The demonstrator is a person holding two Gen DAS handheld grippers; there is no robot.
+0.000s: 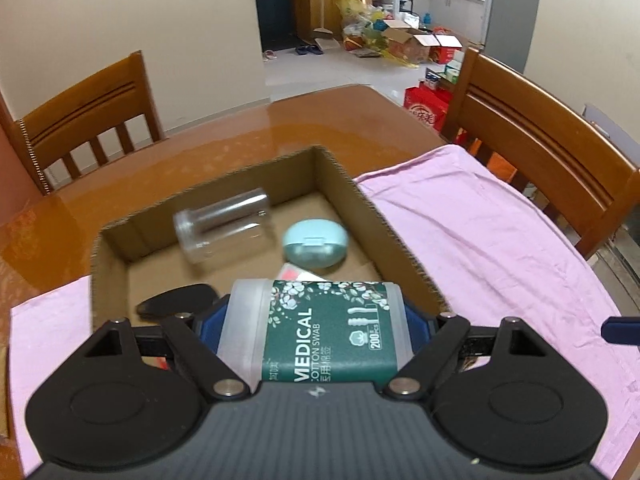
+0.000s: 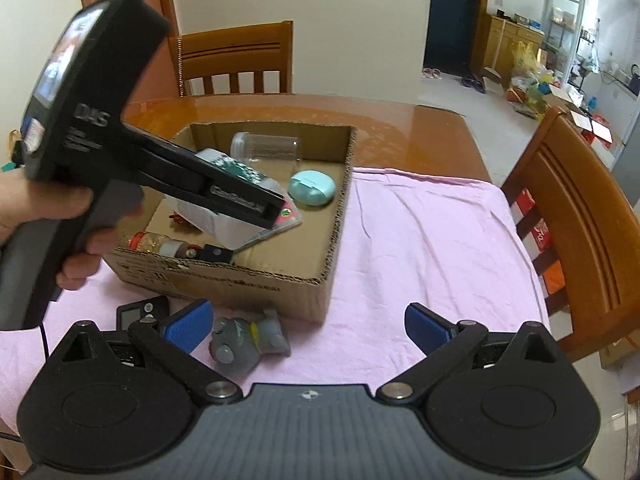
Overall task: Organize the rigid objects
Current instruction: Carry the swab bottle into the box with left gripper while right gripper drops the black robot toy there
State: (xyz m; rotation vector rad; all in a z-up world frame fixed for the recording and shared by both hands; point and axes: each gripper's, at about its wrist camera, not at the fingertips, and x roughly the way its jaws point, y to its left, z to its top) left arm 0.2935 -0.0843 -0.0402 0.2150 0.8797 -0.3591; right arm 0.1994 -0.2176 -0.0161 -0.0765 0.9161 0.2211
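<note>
Left wrist view: the left tool [image 1: 316, 334] grips a cotton swab tub [image 1: 320, 332] crosswise, pads pressing its two ends, just above the near part of the cardboard box [image 1: 344, 184], presumably for release beside the clear jar [image 1: 224, 224] and mint case [image 1: 315, 246]. Right wrist view: the right tool [image 2: 308, 326] stands wide, holding nothing, above the pink cloth [image 2: 420, 240] covering the surface, near a grey toy [image 2: 248, 340], likely next.

Two brown wooden chairs [image 1: 92, 120] [image 1: 540, 136] are standing at the shiny brown wooden table [image 1: 248, 132]. A soft pink cloth [image 2: 420, 240] is lying over the table. Open cardboard boxes and yellow bags [image 1: 384, 36] are sitting on the white floor far behind.
</note>
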